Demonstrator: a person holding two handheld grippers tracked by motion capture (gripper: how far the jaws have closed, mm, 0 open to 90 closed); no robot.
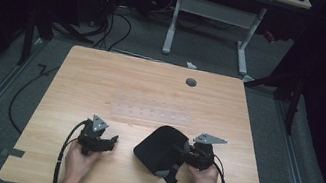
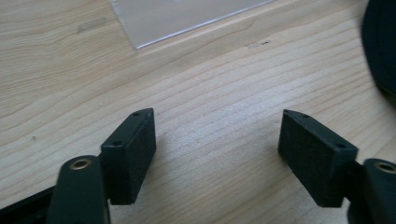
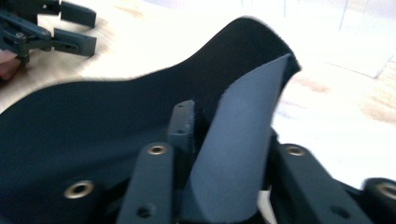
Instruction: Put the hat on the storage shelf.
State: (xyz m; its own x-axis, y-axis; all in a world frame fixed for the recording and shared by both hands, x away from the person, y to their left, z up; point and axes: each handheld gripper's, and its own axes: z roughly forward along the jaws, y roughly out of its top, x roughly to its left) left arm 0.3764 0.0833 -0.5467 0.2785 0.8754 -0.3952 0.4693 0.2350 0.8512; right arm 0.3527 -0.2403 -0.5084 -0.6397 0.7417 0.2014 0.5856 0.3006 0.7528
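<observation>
One claw, the right claw (image 1: 189, 153), has clamped the edge of a black fabric pouch (image 1: 160, 154) lying on the wooden surface (image 1: 151, 89), while the left claw (image 1: 109, 142) waits open nearby, so handling seems barely begun.

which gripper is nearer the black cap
Right. The right gripper is shut on the black cap, pinching its edge. The left gripper sits open on the table, apart from the cap on its left.
</observation>
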